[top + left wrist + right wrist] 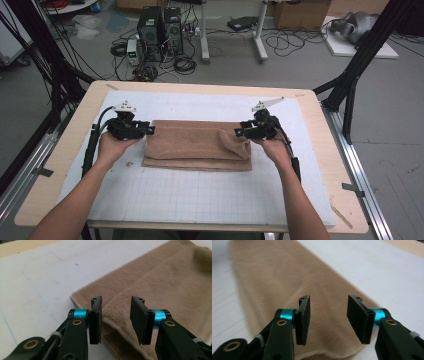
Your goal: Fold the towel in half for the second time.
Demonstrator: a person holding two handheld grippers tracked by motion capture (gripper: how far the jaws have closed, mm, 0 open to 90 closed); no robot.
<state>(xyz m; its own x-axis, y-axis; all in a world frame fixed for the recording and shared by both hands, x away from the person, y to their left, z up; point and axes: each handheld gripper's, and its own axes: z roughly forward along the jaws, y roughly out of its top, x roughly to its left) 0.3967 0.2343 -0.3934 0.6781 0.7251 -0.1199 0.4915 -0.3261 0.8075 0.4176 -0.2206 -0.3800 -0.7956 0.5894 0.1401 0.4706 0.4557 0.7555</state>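
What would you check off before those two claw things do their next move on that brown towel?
1. Left gripper open, fingers apart: ok.
2. Right gripper open: ok.
3. Each gripper at one end of the towel: ok.
4. Towel edge between the left fingers: ok, the folded end lies in the gap.
5. Towel lying flat: not ok, its right end is bunched.
6. Towel fully on the white mat: ok.
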